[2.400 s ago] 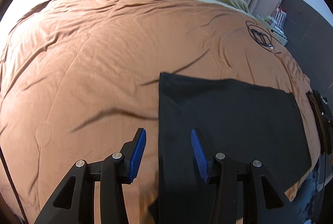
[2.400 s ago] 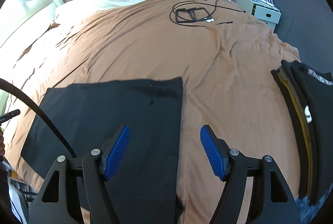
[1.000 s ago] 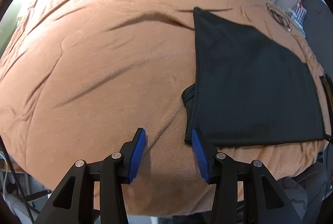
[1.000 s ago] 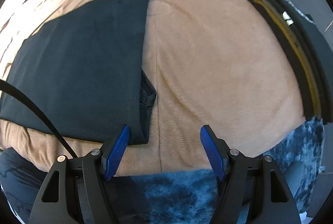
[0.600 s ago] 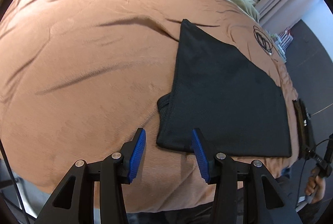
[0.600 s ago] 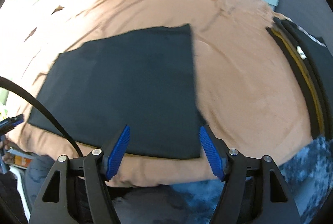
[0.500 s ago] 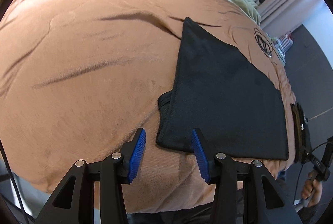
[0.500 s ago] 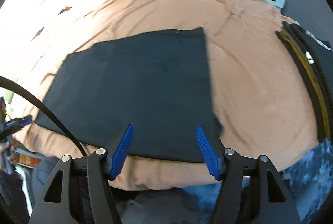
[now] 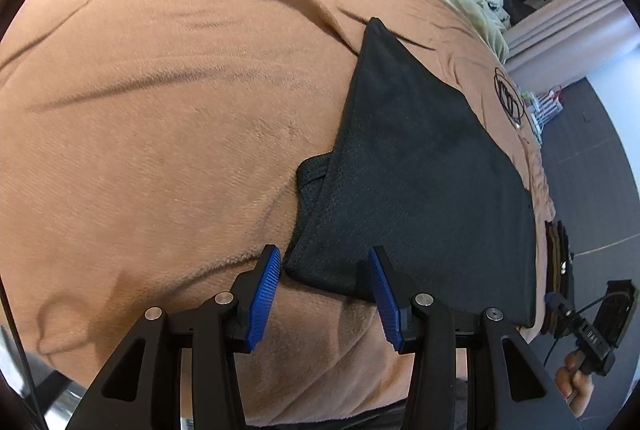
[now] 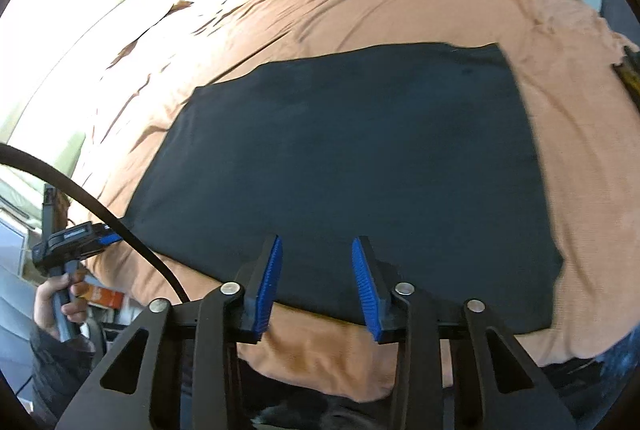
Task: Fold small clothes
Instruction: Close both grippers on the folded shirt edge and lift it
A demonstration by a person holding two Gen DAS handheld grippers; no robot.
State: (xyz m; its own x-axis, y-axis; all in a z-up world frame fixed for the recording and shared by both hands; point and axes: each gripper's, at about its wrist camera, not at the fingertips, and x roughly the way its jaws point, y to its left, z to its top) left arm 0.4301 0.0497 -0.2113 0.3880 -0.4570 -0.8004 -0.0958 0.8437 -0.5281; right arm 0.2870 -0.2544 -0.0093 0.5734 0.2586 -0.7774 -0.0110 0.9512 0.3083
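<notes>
Lying flat on the bed (image 9: pixel 160 118), the black garment (image 9: pixel 420 182) sits at the near edge, ready for folding. Left claw (image 9: pixel 322 294), parted, brackets its 7 o'clock corner. Right claw (image 10: pixel 316 284), jaws just narrowing, straddles the near hem, nothing clamped yet.

Both fisheye views are bright, with daylight from about ten o'clock. In the right wrist view the window side (image 10: pixel 48 42) is blown out to white glare. The bedspread (image 9: pixel 160 110) shows soft crease shadows. Edges bend strongly and darken to black; the right view is slightly motion-blurred.
</notes>
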